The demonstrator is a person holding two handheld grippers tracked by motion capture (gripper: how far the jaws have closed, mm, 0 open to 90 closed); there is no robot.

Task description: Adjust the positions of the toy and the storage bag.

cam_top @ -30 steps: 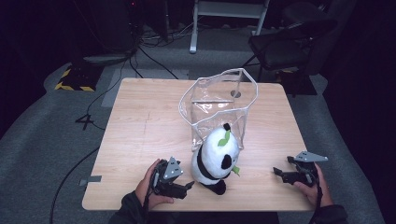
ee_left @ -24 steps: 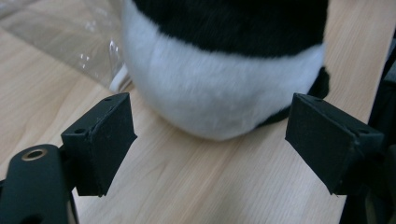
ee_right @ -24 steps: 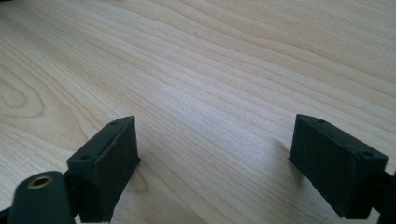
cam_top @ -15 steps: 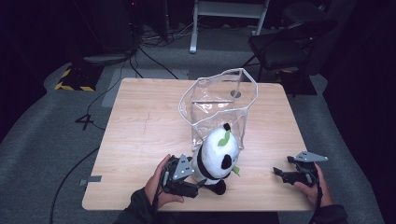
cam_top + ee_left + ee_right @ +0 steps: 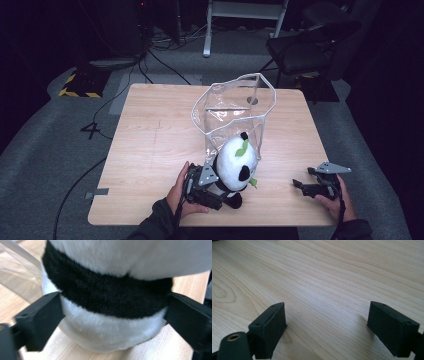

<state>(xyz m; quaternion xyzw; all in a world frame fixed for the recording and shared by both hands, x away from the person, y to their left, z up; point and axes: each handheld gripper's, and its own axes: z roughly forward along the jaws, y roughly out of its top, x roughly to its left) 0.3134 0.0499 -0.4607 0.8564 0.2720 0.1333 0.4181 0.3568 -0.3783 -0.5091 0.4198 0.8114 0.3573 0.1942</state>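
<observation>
A black-and-white plush panda with a green leaf on its head sits upright on the wooden table, right in front of a clear plastic bag that stands open. My left gripper lies low at the panda's left side. Its jaws have just been opening and now stand wide on either side of the panda's body, the fur brushing both. A corner of the bag shows behind. My right gripper rests open near the table's front right, over bare wood.
The table's front edge runs close below both hands. Beyond the far edge are a dark chair, a white frame stand and cables on the grey floor. A small hole marks the tabletop behind the bag.
My left gripper has slid right to the panda's base and its jaws now straddle the body. The panda, bag and right gripper have stayed put.
</observation>
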